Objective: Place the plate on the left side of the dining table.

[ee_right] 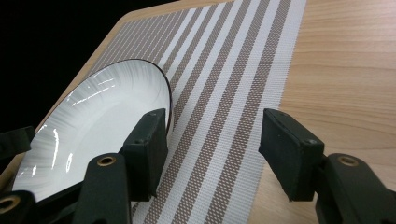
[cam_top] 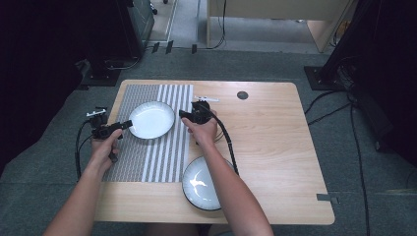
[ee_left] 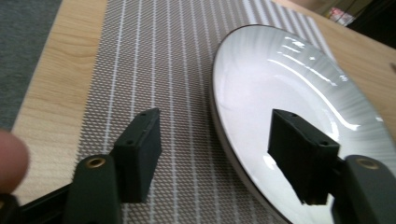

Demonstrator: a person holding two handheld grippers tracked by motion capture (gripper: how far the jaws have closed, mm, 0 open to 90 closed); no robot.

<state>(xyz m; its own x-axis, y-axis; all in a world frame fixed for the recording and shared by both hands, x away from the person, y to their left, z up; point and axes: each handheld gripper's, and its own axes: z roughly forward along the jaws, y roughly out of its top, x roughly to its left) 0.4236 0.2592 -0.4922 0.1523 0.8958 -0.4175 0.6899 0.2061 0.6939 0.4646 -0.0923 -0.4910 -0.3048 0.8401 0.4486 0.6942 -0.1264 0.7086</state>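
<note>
A white plate with a dark rim (cam_top: pixel 151 119) lies on a striped grey-and-white placemat (cam_top: pixel 147 162). My left gripper (cam_top: pixel 126 124) is at the plate's left rim. In the left gripper view it (ee_left: pixel 217 156) stands open astride the rim, one jaw over the placemat (ee_left: pixel 154 70) and the other over the plate (ee_left: pixel 289 84), pressing nothing. My right gripper (cam_top: pixel 184 115) is just off the plate's right rim. In the right gripper view it (ee_right: pixel 215 149) is open, with bare placemat (ee_right: pixel 224 93) between its jaws and the plate (ee_right: pixel 102 116) beside its left jaw.
A second white plate (cam_top: pixel 196 189) sits near the table's front edge, partly under the right forearm. A small dark disc (cam_top: pixel 242 95) lies at the back of the wooden table (cam_top: pixel 275 142). Cables trail over the floor at the right.
</note>
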